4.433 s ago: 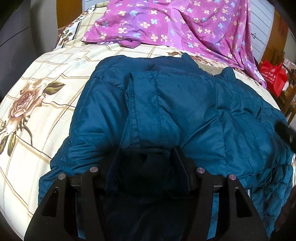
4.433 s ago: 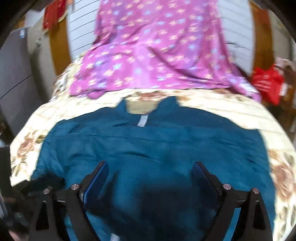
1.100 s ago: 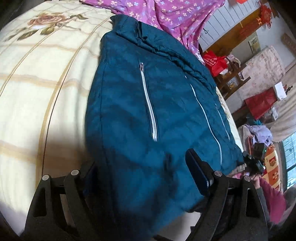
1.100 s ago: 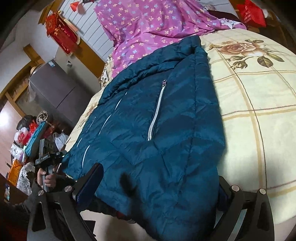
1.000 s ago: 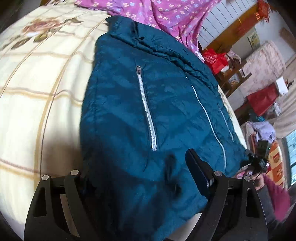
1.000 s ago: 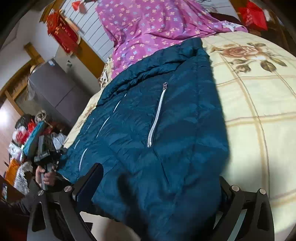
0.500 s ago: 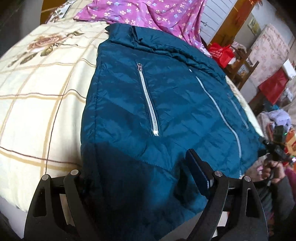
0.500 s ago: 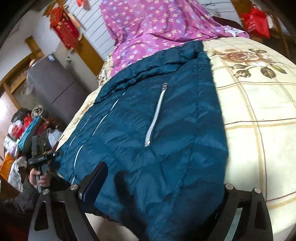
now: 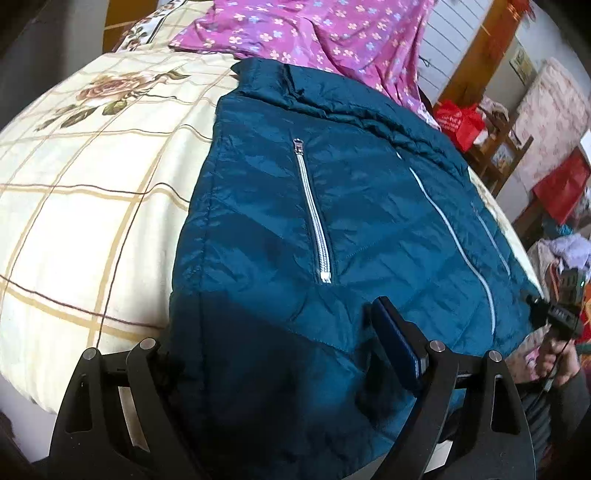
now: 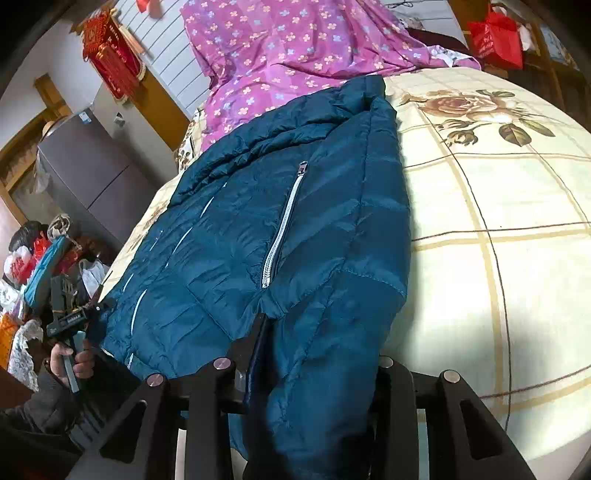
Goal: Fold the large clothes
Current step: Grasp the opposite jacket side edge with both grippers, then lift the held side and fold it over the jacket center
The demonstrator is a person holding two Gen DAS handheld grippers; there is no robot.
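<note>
Bedroom, cluttered: bed w/ cream checked rose-print bedspread (image 9: 92, 206) takes up most of both views; purple floral sheet (image 9: 325, 33) heaped at the bed's far edge against white slatted wall, red bags (image 10: 496, 35) and wooden shelving off one side, grey fridge (image 10: 85, 177) and piled bags off the other. Teal puffer jacket (image 9: 332, 229) lies front-up across the bed, collar toward the purple sheet, hem hanging over the near edge; silver pocket zips (image 9: 314, 214) and front zip visible. Left gripper (image 9: 266, 339) sits at the jacket's near hem corner on its own side, jaws spread wide w/ fabric bulging between them; right finger (image 9: 395, 343) w/ blue pad lies on top of the cloth, the other finger is half hidden at the jacket's side edge. Right gripper (image 10: 314, 354) at the opposite hem corner, jaws closer together, pinching a bunched fold of the jacket; cloth drapes over and between the fingers. Each hand shows in the other's view, near the bed's near edge.
</note>
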